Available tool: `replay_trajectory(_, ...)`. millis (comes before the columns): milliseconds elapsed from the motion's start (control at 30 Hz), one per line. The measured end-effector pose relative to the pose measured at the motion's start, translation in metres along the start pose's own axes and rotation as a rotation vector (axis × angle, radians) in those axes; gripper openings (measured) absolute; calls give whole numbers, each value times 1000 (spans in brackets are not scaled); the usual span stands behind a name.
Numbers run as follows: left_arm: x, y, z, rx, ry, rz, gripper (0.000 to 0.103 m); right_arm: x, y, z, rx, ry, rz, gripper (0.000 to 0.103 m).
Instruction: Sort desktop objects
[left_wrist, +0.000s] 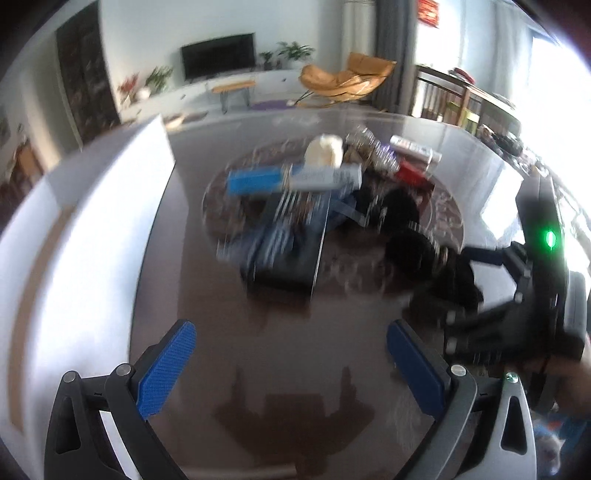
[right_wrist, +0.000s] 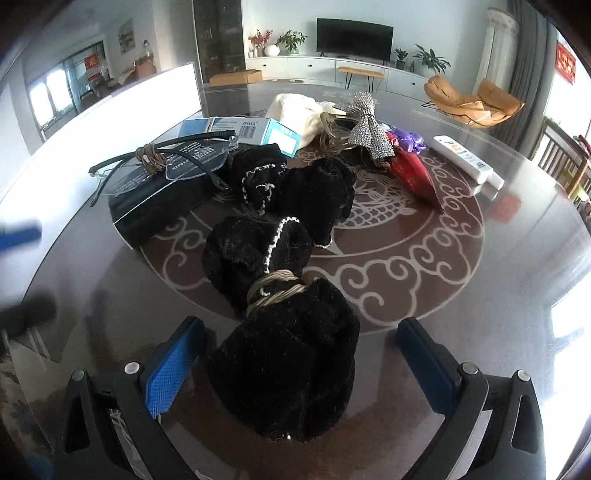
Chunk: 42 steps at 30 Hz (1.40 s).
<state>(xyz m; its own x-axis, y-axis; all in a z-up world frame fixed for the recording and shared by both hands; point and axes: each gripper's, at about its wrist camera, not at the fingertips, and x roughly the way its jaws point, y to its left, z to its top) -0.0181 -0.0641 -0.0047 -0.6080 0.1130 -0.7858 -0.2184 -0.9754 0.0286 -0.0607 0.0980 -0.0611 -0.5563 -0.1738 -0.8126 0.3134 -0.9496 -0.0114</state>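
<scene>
A heap of desktop objects lies on a dark round table (right_wrist: 498, 295). In the right wrist view a black fuzzy bow (right_wrist: 280, 321), tied with a beige band, lies between the open fingers of my right gripper (right_wrist: 299, 354). Behind it are a second black bow (right_wrist: 314, 199), glasses (right_wrist: 166, 162) on a black box (right_wrist: 162, 210), a blue-and-white box (right_wrist: 255, 131), a silver sequin bow (right_wrist: 365, 125), a red pouch (right_wrist: 413, 173) and a white tube (right_wrist: 465, 157). My left gripper (left_wrist: 291, 360) is open over bare tabletop, short of the blurred heap (left_wrist: 314, 192). The right gripper's body (left_wrist: 517, 314) shows at its right.
A large white box (left_wrist: 74, 240) stands along the table's left side, seen also as the white box (right_wrist: 110, 122) in the right wrist view. A white knitted cloth (right_wrist: 299, 110) and a purple item (right_wrist: 410, 142) lie at the heap's back. Living-room furniture stands beyond the table.
</scene>
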Motion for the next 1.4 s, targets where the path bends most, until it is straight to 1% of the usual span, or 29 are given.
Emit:
replay_trajectory(133, 1, -1, 31, 79, -12, -4, 103, 2, 2, -2, 0, -1, 0, 103)
replay_trajectory(233, 11, -3, 47, 150, 20, -15, 103, 2, 2, -2, 0, -1, 0, 103)
replay_trajectory(300, 17, -5, 51, 195, 33, -9, 103, 1, 2, -2, 0, -1, 0, 103)
replay_trajectory(333, 19, -6, 52, 220, 42, -13, 103, 1, 2, -1, 0, -1, 0, 103)
replay_trajectory(400, 22, -8, 55, 241, 52, -33, 103, 1, 2, -2, 0, -1, 0, 103)
replay_trajectory(433, 23, -7, 55, 241, 55, -52, 103, 1, 2, -2, 0, -2, 0, 103)
replay_trajectory(533, 28, -3, 59, 212, 56, -76, 103, 1, 2, -2, 0, -2, 1, 103)
replay_trajectory(733, 48, 13, 77, 80, 84, -157, 103, 1, 3, -3, 0, -2, 1, 103)
replay_trajectory(767, 52, 14, 79, 73, 93, -165, 103, 0, 2, -2, 0, -2, 1, 103)
replay_trajectory(800, 55, 13, 79, 74, 101, -164, 103, 1, 2, -2, 0, -2, 1, 103)
replay_trajectory(867, 63, 6, 80, 107, 119, -139, 103, 0, 2, -2, 0, -2, 1, 103)
replay_trajectory(967, 68, -7, 78, 186, 131, -104, 103, 0, 2, -2, 0, -2, 1, 103)
replay_trajectory(1067, 69, -19, 76, 257, 122, -40, 103, 0, 2, -2, 0, -2, 1, 103)
replay_trajectory(1100, 69, -21, 75, 273, 116, -16, 98, 0, 2, -2, 0, -2, 1, 103)
replay_trajectory(1133, 69, -23, 75, 289, 115, 12, 85, 1, 3, -3, 0, -2, 1, 103)
replay_trajectory(1167, 71, -25, 75, 294, 123, 20, 77, 0, 3, -2, 0, -2, 1, 103)
replay_trajectory(1200, 74, -25, 74, 288, 146, 9, 62, 0, 2, -2, 0, -2, 1, 103)
replay_trajectory(1233, 78, -24, 73, 270, 172, -12, 50, 1, 3, -3, 0, -2, 1, 103)
replay_trajectory(1267, 78, -22, 73, 261, 169, -1, 50, 1, 3, -3, 0, -2, 1, 103)
replay_trajectory(1333, 76, -18, 74, 237, 156, -2, 38, 0, 3, -3, 0, -2, 2, 103)
replay_trajectory(1400, 73, -13, 76, 192, 152, -36, 27, 0, 3, -3, 0, -3, 2, 103)
